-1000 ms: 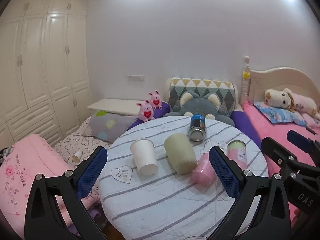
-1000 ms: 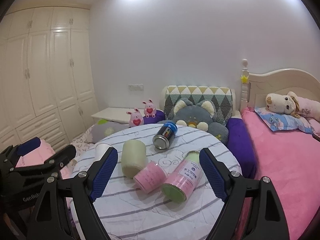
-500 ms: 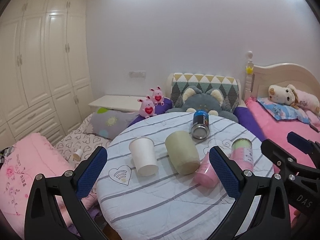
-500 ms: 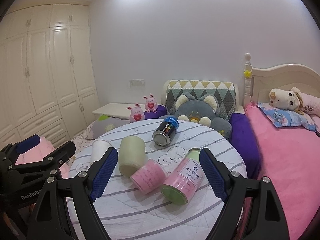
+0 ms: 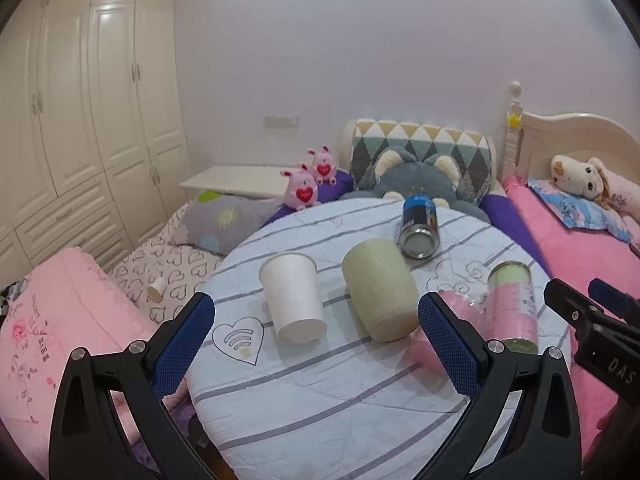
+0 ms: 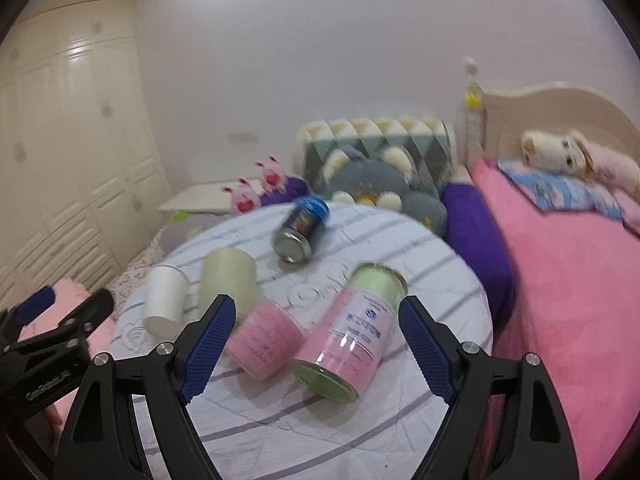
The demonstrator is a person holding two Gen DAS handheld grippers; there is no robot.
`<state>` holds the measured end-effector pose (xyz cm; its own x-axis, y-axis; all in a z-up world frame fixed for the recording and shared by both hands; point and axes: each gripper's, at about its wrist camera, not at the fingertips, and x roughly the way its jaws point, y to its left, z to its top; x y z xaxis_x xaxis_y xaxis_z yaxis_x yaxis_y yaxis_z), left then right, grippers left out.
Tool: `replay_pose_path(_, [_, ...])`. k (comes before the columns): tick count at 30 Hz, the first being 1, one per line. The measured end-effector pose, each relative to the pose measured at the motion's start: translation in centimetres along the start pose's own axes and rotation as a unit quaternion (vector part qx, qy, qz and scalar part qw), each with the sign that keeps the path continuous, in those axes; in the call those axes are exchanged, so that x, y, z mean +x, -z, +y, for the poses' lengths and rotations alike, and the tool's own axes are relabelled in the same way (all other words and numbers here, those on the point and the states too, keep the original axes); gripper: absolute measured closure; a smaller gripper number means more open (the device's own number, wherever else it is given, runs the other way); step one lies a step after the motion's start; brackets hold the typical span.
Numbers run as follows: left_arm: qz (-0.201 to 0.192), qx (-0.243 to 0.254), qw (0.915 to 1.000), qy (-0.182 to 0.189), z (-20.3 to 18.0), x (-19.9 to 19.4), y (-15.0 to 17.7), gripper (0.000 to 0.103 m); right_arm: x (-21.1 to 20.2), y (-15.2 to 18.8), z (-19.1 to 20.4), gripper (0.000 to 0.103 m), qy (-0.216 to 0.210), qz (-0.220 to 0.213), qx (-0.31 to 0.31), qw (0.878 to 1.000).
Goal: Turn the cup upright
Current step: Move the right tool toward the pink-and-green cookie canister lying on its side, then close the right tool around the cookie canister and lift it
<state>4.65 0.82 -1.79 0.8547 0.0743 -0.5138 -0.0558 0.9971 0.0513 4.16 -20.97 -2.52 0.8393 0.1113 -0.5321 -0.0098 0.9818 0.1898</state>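
A white paper cup [image 5: 293, 298] lies on its side on the round striped table [image 5: 340, 392], mouth toward the far side. A pale green cup [image 5: 378, 294] lies beside it, and a pink cup [image 6: 264, 340] lies to its right. My left gripper [image 5: 316, 348] is open and empty, above the near part of the table in front of the white and green cups. My right gripper [image 6: 316, 344] is open and empty, close over the pink cup and a pink-labelled can [image 6: 352, 340]. The white cup [image 6: 164, 300] and green cup [image 6: 228, 284] also show in the right wrist view.
A blue can [image 5: 418, 226] lies at the table's far side. The pink-labelled can [image 5: 512, 304] lies near the right edge. A pink bed [image 5: 580, 248] with plush toys stands at the right, floor bedding [image 5: 48, 320] at the left, white wardrobes [image 5: 80, 120] beyond.
Both grippers have moved forward and lower toward the table. The right wrist view is blurred from motion and now sits close over the pink cup and can. Both stay open.
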Motion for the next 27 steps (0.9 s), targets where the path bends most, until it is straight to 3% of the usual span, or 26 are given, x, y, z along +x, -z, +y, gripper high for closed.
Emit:
replay_pose_path(7, [0.024,0.005,0.9997,0.005,-0.3,2.5,0.3,0.0,3.4,0.4,-2.4,0.018,0.013,0.055,0.065,0.996])
replay_pose_path(19, [0.054,0.021,0.9983,0.009,-1.1,5.9,0.6,0.0,10.5,0.9,-5.0,0.018,0.004,0.152,0.149,0.977])
replay_pose_path(25, [0.067,0.024,0.9975,0.003,-0.9,6.9,0.6,0.0,12.7,1.8,-6.2,0.018,-0.023,0.185,0.165,0.969])
replay_pose_path(27, [0.067,0.024,0.9975,0.0,-1.0,7.1,0.6,0.0,12.7,2.0,-6.4,0.023,-0.039,0.18,0.165,0.969])
